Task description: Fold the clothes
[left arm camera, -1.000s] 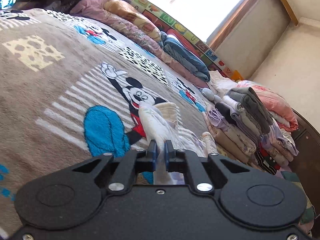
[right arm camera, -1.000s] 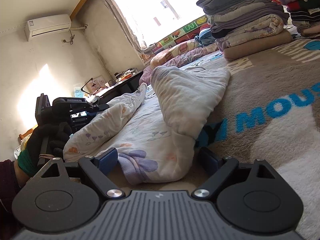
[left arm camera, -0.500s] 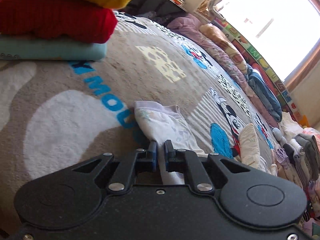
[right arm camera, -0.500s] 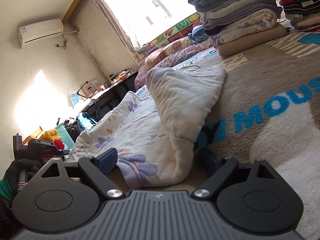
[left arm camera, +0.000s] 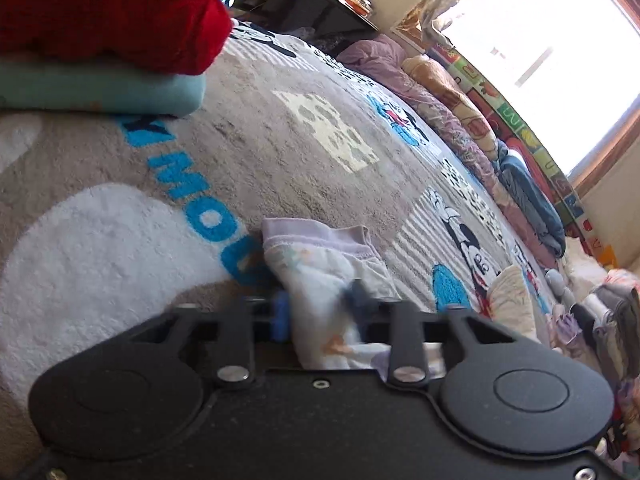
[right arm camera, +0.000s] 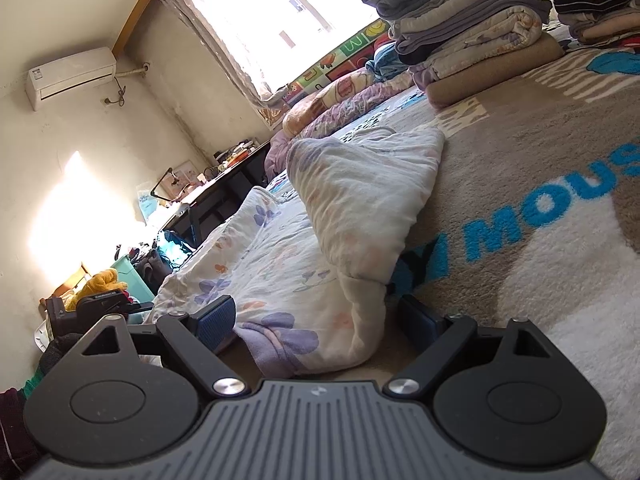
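Note:
A white garment with purple flowers (right arm camera: 304, 240) lies on the grey cartoon-mouse blanket (right arm camera: 520, 168), one part folded over into a raised flap. In the left wrist view its lilac-hemmed end (left arm camera: 320, 264) runs between the fingers of my left gripper (left arm camera: 318, 308). The jaws stand apart and blurred, low over the blanket. My right gripper (right arm camera: 316, 320) is open wide at the garment's near folded corner, which sits between the pads without touching them.
Folded red and teal clothes (left arm camera: 100, 52) are stacked at the left. Tall stacks of folded clothes (right arm camera: 472, 28) stand at the far right. Pillows and rolled bedding (left arm camera: 460, 112) line the window wall. A gloved hand (right arm camera: 60, 344) shows at the lower left.
The left gripper swung left and lowered the lifted cloth edge onto the garment. Its jaws, shut on the cloth half a second ago, now stand apart. The right gripper stayed put.

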Tool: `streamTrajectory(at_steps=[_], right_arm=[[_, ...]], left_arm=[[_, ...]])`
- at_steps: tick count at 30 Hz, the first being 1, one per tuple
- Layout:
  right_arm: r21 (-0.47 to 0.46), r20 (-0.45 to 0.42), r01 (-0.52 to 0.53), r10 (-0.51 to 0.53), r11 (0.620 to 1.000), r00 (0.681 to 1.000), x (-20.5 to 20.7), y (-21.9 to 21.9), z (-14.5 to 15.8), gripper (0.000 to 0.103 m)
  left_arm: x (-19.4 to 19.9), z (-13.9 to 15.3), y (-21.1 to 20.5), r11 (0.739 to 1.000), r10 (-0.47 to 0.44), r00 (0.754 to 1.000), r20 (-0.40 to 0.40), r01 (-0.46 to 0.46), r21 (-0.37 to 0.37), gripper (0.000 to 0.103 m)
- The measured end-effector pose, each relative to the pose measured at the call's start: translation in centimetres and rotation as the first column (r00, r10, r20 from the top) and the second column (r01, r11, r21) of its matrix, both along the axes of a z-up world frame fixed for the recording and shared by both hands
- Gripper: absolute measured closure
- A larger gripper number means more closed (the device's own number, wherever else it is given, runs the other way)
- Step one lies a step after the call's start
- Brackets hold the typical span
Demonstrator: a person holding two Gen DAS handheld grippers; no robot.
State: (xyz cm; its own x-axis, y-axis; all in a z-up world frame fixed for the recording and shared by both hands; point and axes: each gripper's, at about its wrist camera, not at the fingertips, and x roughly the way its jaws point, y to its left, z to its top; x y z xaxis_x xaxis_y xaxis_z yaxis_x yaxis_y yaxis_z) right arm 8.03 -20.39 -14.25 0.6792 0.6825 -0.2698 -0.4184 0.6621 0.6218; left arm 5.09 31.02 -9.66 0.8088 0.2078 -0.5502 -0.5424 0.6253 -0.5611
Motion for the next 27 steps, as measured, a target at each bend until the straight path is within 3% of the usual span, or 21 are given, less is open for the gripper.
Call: streamTrajectory(at_steps=[5, 7, 8, 9, 10, 11, 13, 14, 15, 17, 20, 23, 25, 27], right_arm=[[0.002, -0.017, 0.01, -0.01, 1.0, 1.0, 0.3, -0.2, 0.0, 0.022], [0.006, -0.022, 0.016, -0.015, 1.0, 1.0, 0.4, -0.3, -0.1, 0.023], [0.006, -0.023, 0.018, -0.018, 1.0, 1.0, 0.5, -0.3, -0.1, 0.023], [0.004, -0.024, 0.019, -0.019, 1.0, 1.0, 0.5, -0.2, -0.1, 0.023], [0.003, -0.025, 0.02, -0.02, 1.0, 0.999, 0.5, -0.2, -0.1, 0.023], [0.003, -0.027, 0.022, -0.022, 1.0, 0.999, 0.5, -0.2, 0.0, 0.023], [0.006, -0.032, 0.022, -0.022, 1.0, 0.999, 0.5, -0.3, 0.0, 0.023], [0.009, -0.035, 0.022, -0.021, 1.0, 0.999, 0.5, -0.4, 0.0, 0.024], [0.012, -0.039, 0.023, -0.022, 1.0, 0.999, 0.5, -0.5, 0.0, 0.025], [0.02, -0.046, 0.026, -0.026, 0.999, 0.999, 0.5, -0.7, 0.0, 0.027], [0.05, -0.059, 0.034, -0.031, 0.998, 0.998, 0.5, -1.0, 0.0, 0.027], [0.118, -0.074, 0.05, -0.041, 0.992, 0.996, 0.6, -1.6, -0.1, 0.026], [0.162, -0.085, 0.061, -0.047, 0.985, 0.995, 0.6, -2.1, -0.2, 0.025], [0.209, -0.095, 0.073, -0.054, 0.975, 0.994, 0.6, -2.5, -0.3, 0.025]], left_arm=[[-3.7, 2.8, -0.9, 0.985, 0.112, 0.992, 0.053, -0.118, 0.129, 0.097], [-3.5, 2.3, -0.7, 0.985, 0.104, 0.995, 0.009, -0.104, 0.136, 0.096], [-2.9, 1.5, -0.7, 0.983, 0.112, 0.992, -0.062, -0.101, 0.153, 0.092], [-2.3, 0.7, -0.7, 0.981, 0.12, 0.984, -0.129, -0.098, 0.167, 0.081], [-2.2, 0.1, -0.7, 0.98, 0.128, 0.98, -0.151, -0.102, 0.169, 0.08], [-2.4, 0.0, -0.8, 0.978, 0.14, 0.98, -0.14, -0.115, 0.172, 0.079], [-2.5, 0.8, -1.7, 0.963, 0.171, 0.971, -0.169, -0.128, 0.237, 0.066], [-2.6, 1.4, -2.1, 0.948, 0.204, 0.963, -0.175, -0.15, 0.28, 0.05], [-2.8, 1.9, -2.3, 0.941, 0.224, 0.96, -0.165, -0.17, 0.291, 0.043], [-3.2, 2.9, -2.7, 0.927, 0.26, 0.955, -0.143, -0.205, 0.314, 0.043], [-3.3, 4.8, -5.1, 0.917, 0.19, 0.978, -0.088, -0.145, 0.371, 0.043], [-2.9, 6.1, -8.4, 0.938, -0.019, 1.0, -0.017, 0.024, 0.347, 0.044], [-2.4, 6.3, -10.6, 0.943, -0.191, 0.981, 0.031, 0.175, 0.282, 0.044], [-1.4, 5.4, -11.4, 0.937, -0.336, 0.937, 0.092, 0.323, 0.134, 0.044]])
